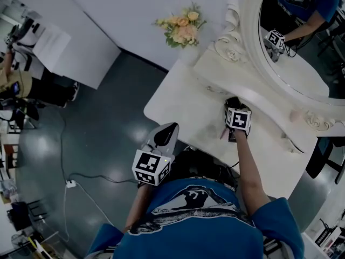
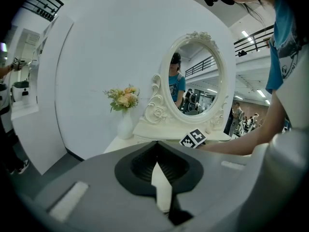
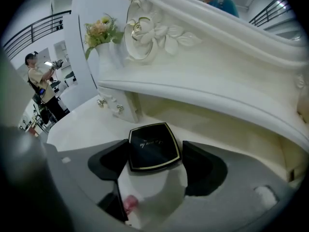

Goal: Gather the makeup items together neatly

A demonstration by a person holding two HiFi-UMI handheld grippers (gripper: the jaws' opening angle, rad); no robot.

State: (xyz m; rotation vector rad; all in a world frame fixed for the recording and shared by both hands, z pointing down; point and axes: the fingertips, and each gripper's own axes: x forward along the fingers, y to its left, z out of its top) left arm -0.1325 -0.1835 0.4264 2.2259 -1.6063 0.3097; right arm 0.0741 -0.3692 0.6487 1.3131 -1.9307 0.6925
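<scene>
A black square compact [image 3: 153, 146] with a gold rim lies flat on the white vanity table [image 1: 178, 99], close under the mirror's base. My right gripper [image 3: 157, 152] points down over it, open, one jaw on each side of the compact; the right-hand pad stands clear of it. In the head view that gripper [image 1: 233, 106] covers most of the compact. A small pink item [image 3: 129, 204] shows low between the jaws, near the gripper's body. My left gripper [image 1: 167, 131] hovers off the table's front edge, jaws together and empty; in its own view the left gripper [image 2: 157, 146] faces the vanity.
An ornate white oval mirror [image 1: 302, 42] rises at the back of the table. A white vase of peach flowers [image 1: 183, 28] stands at the table's far left corner. Small drawer knobs [image 3: 108, 105] sit under the mirror base. A cable [image 1: 70, 183] lies on the grey floor.
</scene>
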